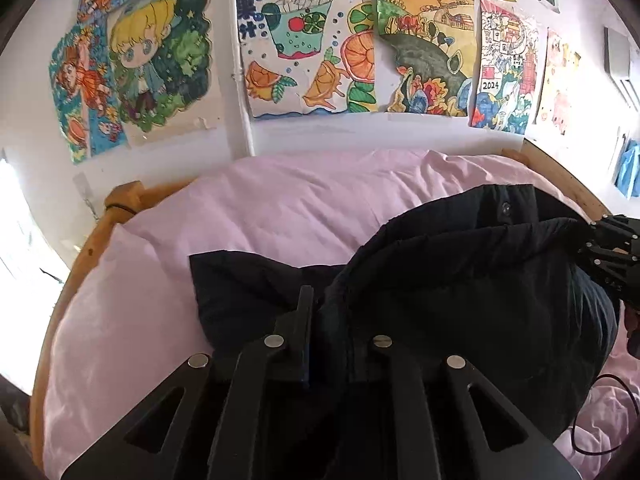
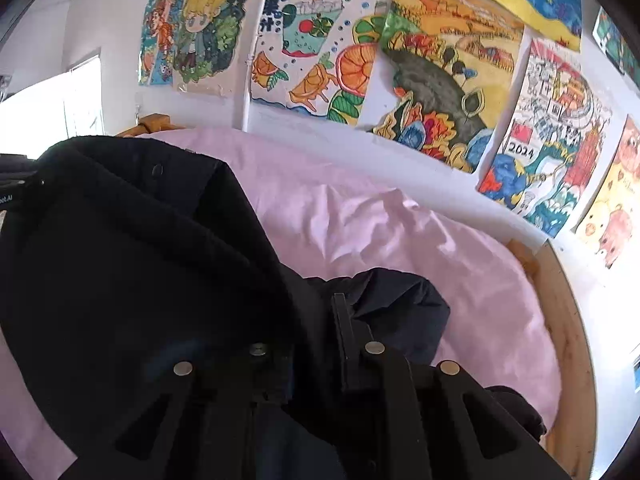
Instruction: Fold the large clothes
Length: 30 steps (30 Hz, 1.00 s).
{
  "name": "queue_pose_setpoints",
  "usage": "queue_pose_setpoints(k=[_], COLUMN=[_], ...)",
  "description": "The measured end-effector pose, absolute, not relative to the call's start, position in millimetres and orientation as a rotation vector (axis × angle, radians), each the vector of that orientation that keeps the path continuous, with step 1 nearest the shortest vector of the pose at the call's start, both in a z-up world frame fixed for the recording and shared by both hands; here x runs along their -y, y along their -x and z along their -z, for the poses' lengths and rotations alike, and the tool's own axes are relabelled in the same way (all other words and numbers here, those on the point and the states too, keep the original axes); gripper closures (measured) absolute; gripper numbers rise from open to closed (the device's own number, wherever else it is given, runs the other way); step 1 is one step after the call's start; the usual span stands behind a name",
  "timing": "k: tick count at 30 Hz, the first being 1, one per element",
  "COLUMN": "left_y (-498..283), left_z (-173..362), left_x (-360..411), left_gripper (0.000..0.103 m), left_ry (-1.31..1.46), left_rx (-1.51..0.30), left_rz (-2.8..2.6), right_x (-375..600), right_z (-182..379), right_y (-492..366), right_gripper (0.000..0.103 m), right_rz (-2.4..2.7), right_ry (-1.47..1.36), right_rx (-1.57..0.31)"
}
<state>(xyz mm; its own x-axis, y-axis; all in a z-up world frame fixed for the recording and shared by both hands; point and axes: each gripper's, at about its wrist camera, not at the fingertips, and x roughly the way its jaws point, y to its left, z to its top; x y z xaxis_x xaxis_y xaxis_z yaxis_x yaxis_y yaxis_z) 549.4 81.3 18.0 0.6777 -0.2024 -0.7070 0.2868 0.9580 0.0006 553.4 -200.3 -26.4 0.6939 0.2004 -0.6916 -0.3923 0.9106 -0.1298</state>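
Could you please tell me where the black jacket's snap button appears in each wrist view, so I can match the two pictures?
Left wrist: snap button upper right, on the black jacket.
Right wrist: snap button upper left, near the jacket's top edge.
Shared landmark: juice drawing on the wall.

Jacket (image 1: 460, 280) lying on bed sheet (image 1: 280, 208)
Drawings (image 1: 304, 52) hanging on wall at 12 o'clock, behind; bed frame (image 1: 60, 300) running along 9 o'clock.

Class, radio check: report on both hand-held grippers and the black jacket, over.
Left hand-held gripper shut on black jacket. Right hand-held gripper shut on it too. Jacket bunched, lifted over pink bedding. Nothing in the way.
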Motion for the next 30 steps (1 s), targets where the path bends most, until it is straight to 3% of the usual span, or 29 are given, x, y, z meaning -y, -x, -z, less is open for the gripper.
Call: queue_pose_setpoints(k=[3, 5, 6, 7, 9, 16, 18, 21, 23, 24, 25, 28, 30], left_y=[-556.1, -557.7, -557.7, -557.3, -554.2, -560.8, -565.3, -570.4, -569.0, -568.0, -567.4, -568.2, -565.1], left_z=[-8.9, -5.7, -5.7, -6.0, -9.7, -5.9, 1.3, 4.6, 3.1, 2.7, 3.2, 7.7, 9.2], left_x=[-86.5, -91.4, -95.7, -100.6, -115.5, -172.2, -183.4, -192.1, -191.1, -189.2, -186.8, -176.8, -174.3], left_gripper=[0.087, 0.078, 0.065, 0.044, 0.027, 0.025, 0.025, 0.026, 0.027, 0.033, 0.051, 0.084, 0.092], left_ry=[-0.096, -0.087, -0.075, -0.060, -0.010, 0.182, 0.242, 0.322, 0.309, 0.294, 0.282, 0.205, 0.182], left_rx=[-0.806, -0.808, -0.802, -0.795, -0.762, -0.799, -0.819, -0.845, -0.839, -0.835, -0.835, -0.859, -0.852], left_rz=[0.302, 0.318, 0.325, 0.328, 0.325, 0.294, 0.296, 0.328, 0.334, 0.346, 0.357, 0.313, 0.276], right_x=[201.9, 203.9, 205.0, 206.0, 208.4, 219.3, 227.4, 245.8, 256.3, 265.4, 274.0, 306.0, 327.1], right_z=[32.1, 34.5, 35.9, 36.6, 38.2, 38.7, 36.3, 26.3, 18.4, 14.1, 11.5, 16.1, 31.8], right_y=[-556.8, -558.6, -560.4, -562.5, -566.8, -573.1, -573.0, -569.7, -565.0, -561.9, -561.0, -570.6, -579.5], right_gripper=[0.081, 0.075, 0.072, 0.069, 0.061, 0.049, 0.039, 0.029, 0.016, 0.002, 0.000, 0.000, 0.000], right_rz=[-0.335, -0.338, -0.344, -0.345, -0.324, -0.371, -0.383, -0.449, -0.442, -0.433, -0.431, -0.385, -0.326], right_ry=[0.275, 0.278, 0.272, 0.266, 0.256, 0.233, 0.212, 0.134, 0.114, 0.090, 0.055, -0.110, -0.217], right_rx=[-0.735, -0.723, -0.721, -0.722, -0.717, -0.721, -0.708, -0.680, -0.643, -0.613, -0.598, -0.637, -0.697])
